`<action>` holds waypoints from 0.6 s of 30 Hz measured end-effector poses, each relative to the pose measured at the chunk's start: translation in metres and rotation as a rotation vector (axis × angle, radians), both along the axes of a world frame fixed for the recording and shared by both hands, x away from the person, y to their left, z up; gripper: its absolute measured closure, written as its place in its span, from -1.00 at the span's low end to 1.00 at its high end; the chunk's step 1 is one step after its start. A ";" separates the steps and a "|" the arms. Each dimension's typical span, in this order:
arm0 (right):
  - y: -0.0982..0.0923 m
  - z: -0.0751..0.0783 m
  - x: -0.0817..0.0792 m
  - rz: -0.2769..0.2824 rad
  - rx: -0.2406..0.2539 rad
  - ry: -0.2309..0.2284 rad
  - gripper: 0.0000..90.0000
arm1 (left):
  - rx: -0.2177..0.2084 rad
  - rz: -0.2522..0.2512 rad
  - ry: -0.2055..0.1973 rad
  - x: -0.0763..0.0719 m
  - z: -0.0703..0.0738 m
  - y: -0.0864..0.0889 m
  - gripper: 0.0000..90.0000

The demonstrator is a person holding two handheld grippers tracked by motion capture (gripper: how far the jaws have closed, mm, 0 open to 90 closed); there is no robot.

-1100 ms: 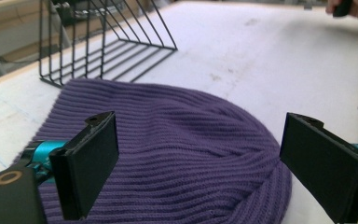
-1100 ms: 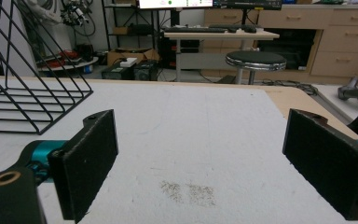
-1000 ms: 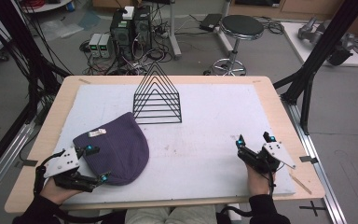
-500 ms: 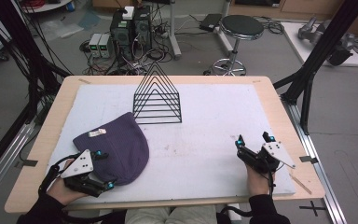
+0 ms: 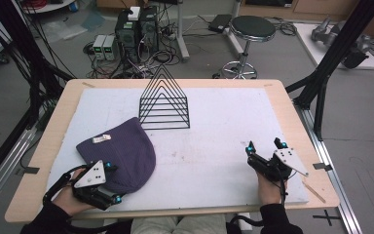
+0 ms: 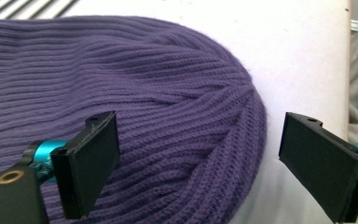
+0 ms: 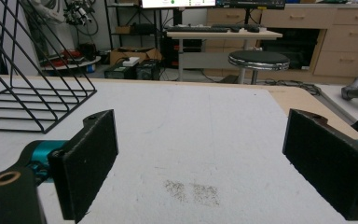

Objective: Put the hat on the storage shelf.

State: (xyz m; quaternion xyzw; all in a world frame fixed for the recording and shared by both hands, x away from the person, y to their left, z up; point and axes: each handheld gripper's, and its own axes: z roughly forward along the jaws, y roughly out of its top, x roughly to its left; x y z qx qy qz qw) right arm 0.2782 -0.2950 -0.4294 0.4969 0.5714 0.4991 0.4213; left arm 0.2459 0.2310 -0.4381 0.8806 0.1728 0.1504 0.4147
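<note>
Table (image 5: 53, 146) w/ white foam mat (image 5: 224, 141) is taking up most of the high view; a black wire rack (image 5: 164, 102) is standing upright near the far middle of the mat.

Purple knit beanie (image 5: 119, 153) is lying flat on the mat's near-left area, well apart from the rack, small white tag (image 5: 101, 139) sitting on its far side. In the left gripper view the ribbed crown (image 6: 168, 116) is curving between the jaws, edge running down toward the mat's near side.

Left gripper (image 5: 108, 183) is hovering right at the beanie's near edge, jaws wide apart, one jaw over the knit, the other over bare mat; nothing clamped yet. Can't tell if the pads are touching the fabric.

Right gripper (image 5: 264, 148) is sitting on the near-right of the mat, well apart from the beanie, jaws spread wide w/ only bare mat between them (image 7: 200, 140).

Risks, as I'm judging it:
- Jaws closing while riding too high: they'd be pinching just the top layer, so the hat would be opening or slipping out on lift.
- Closing too low: the outer jaw would be digging into the soft foam.
- Grip at the crown only: the rest would be dangling, poss. dragging across the mat.
- Beanie is near the mat's near edge, so a nudge instead of a grab could be pushing it off toward the person.
</note>
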 end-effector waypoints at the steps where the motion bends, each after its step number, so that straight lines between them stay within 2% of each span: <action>1: 0.000 0.000 0.000 0.000 0.000 0.000 -0.79 | 0.014 -0.003 0.008 0.001 -0.001 -0.001 -0.72; 4: -0.001 0.000 0.000 -0.001 -0.004 -0.003 -0.79 | 0.062 -0.006 0.028 0.002 -0.006 -0.004 -0.70; 6: 0.000 0.000 0.000 -0.001 0.001 0.000 -0.79 | 0.076 -0.008 0.027 0.003 -0.007 -0.005 -0.70; 11: 0.000 0.000 0.000 -0.002 -0.001 0.001 -0.79 | 0.071 -0.022 0.021 0.005 -0.008 -0.004 -0.71; 14: 0.000 0.000 0.000 -0.003 0.000 0.001 -0.79 | 0.071 -0.015 0.003 0.007 -0.008 -0.002 -0.70; 18: -0.001 0.000 0.000 -0.004 0.006 0.000 -0.79 | 0.060 -0.008 -0.003 0.009 -0.008 -0.001 -0.60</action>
